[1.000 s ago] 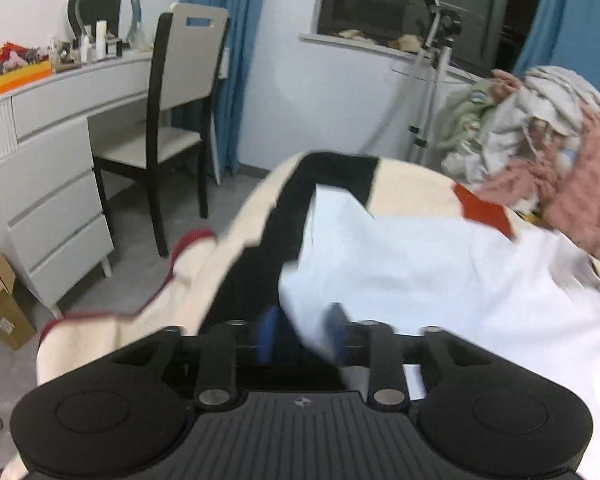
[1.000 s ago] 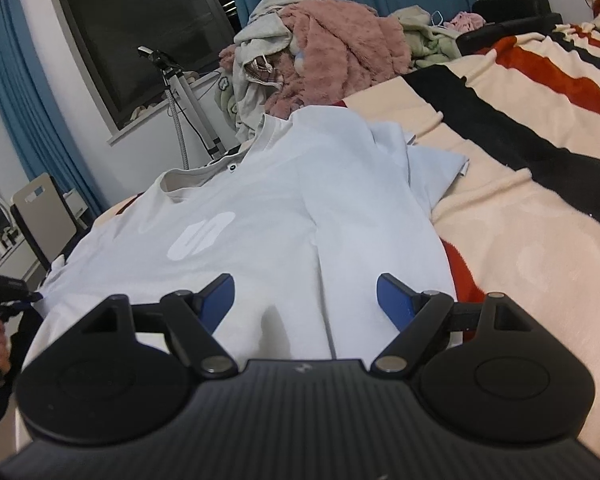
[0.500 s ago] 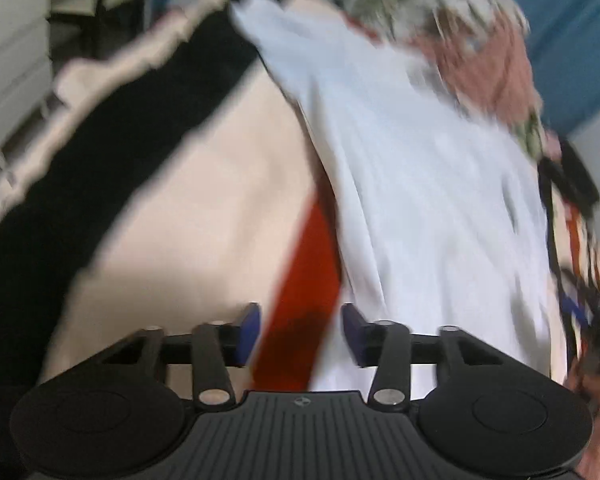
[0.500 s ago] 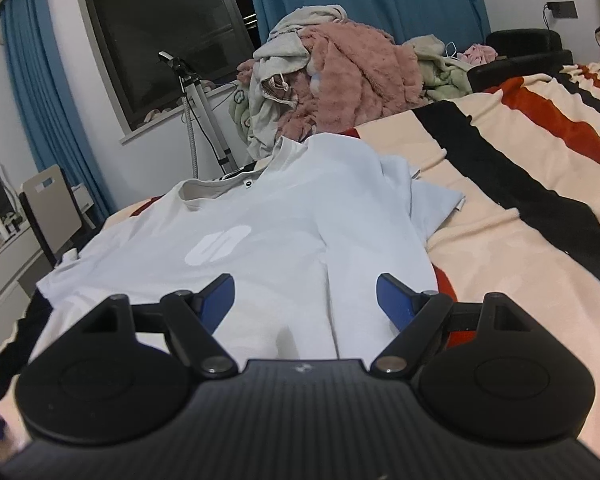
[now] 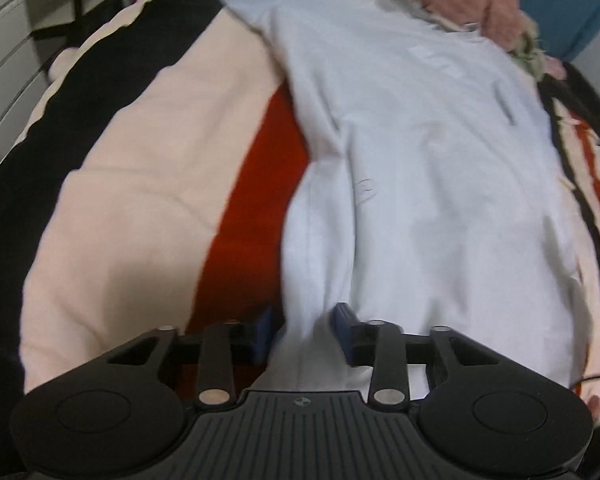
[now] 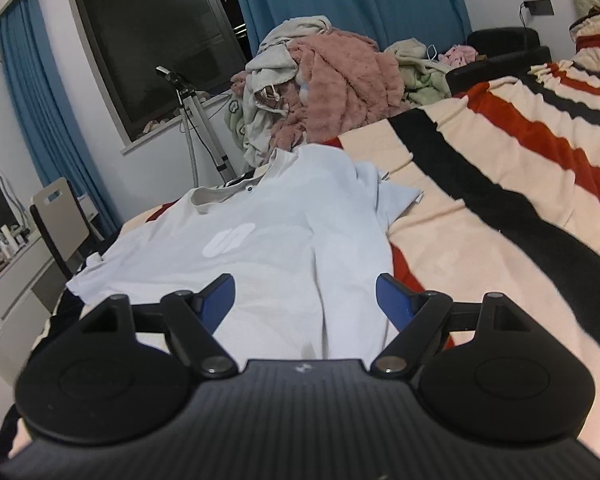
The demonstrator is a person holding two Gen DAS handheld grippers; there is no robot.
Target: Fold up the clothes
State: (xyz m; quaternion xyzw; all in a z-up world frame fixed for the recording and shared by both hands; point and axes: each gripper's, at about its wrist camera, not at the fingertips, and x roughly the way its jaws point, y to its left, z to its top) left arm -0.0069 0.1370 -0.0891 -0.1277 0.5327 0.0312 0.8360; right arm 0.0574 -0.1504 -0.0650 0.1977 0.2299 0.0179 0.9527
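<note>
Both claws: left claw [image 5: 303,330] down, closing on shirt [image 5: 420,152].

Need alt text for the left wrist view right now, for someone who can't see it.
The left gripper is closing on the bottom hem of a white T-shirt lying flat on a striped blanket. A pile of clothes sits beyond the collar end.

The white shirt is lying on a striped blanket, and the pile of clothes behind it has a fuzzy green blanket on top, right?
Not quite. The fuzzy thing on top of the pile is pink, not green, as the right wrist view shows. The white shirt does lie on the striped blanket.
</note>
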